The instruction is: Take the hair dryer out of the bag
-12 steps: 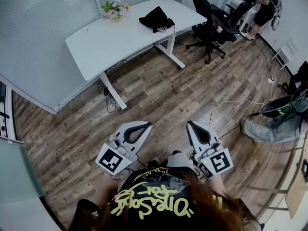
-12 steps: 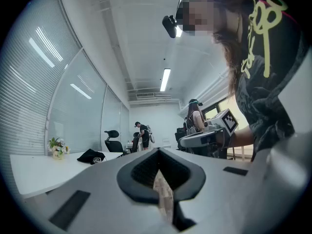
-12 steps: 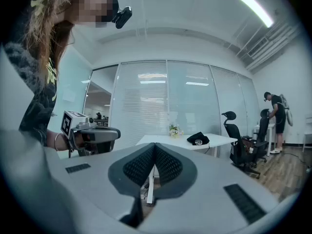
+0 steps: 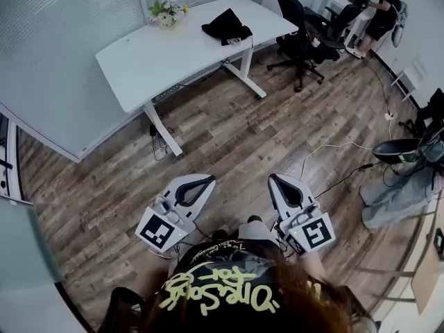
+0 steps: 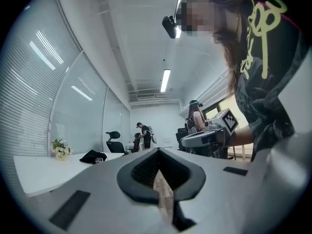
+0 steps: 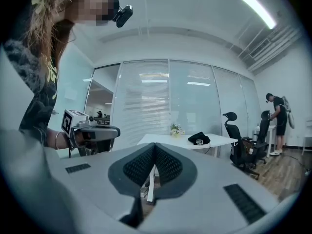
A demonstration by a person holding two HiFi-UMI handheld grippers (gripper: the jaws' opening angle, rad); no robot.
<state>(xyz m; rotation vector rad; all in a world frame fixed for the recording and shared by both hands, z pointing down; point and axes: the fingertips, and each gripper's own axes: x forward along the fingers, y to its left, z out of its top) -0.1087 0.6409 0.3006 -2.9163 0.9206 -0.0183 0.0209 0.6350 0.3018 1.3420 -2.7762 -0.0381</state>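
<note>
A black bag [image 4: 226, 26] lies on the far right part of a white desk [image 4: 152, 61]; it also shows as a dark heap in the left gripper view [image 5: 93, 156] and the right gripper view [image 6: 199, 139]. No hair dryer can be made out. My left gripper [image 4: 205, 180] and right gripper [image 4: 274, 179] are held level side by side over the wooden floor, well short of the desk. Both are shut with nothing between the jaws, as the left gripper [image 5: 158, 153] and the right gripper [image 6: 155, 148] show in their own views.
A small pot of flowers [image 4: 166, 12] stands at the desk's back edge. A black office chair [image 4: 298, 30] is right of the desk, and a person [image 4: 380, 9] stands beyond it. A cable [image 4: 333, 148] runs across the floor; someone's legs [image 4: 392, 193] are at the right edge. A glass wall [image 4: 55, 40] lines the left.
The legs at the right edge have drawn back toward the right. Both grippers have stayed where they were, still shut.
</note>
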